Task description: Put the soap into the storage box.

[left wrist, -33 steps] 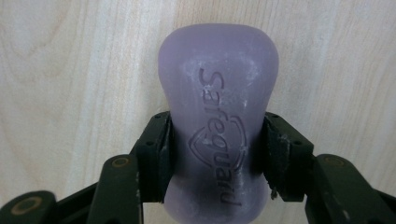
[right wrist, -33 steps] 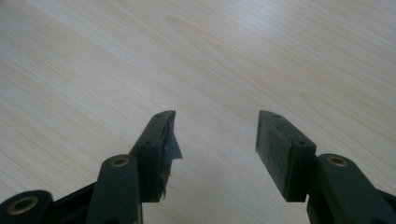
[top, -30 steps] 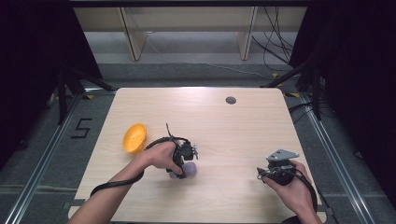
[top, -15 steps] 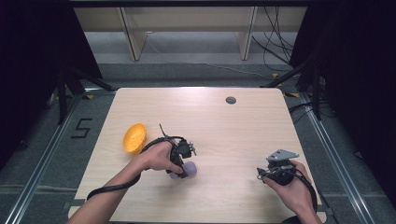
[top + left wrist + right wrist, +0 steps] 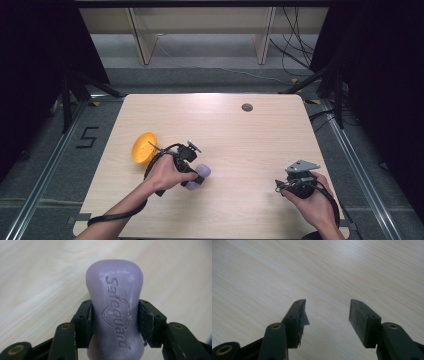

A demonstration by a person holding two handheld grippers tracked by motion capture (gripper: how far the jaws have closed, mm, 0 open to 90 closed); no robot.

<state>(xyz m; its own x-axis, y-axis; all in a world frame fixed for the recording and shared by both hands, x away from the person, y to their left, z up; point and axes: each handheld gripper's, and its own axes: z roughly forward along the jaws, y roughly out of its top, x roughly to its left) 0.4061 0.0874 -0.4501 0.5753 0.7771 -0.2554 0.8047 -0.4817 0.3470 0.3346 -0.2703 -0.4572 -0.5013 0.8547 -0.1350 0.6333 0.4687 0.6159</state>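
A purple bar of soap stamped "Safeguard" sits between the jaws of my left gripper, which is shut on its narrow waist. In the high view the soap shows at the table's front left of centre, just past my left gripper and the hand around it. An orange bowl lies tilted on the table just left of that hand. My right gripper rests low at the front right, and its jaws stand open over bare wood with nothing between them.
The light wooden table has a small dark round cap near its far edge. Dark stands and cables flank the table on both sides, and shelf legs stand beyond it.
My left gripper has shifted slightly left and toward the orange bowl with the soap in it. The right gripper has stayed where it was.
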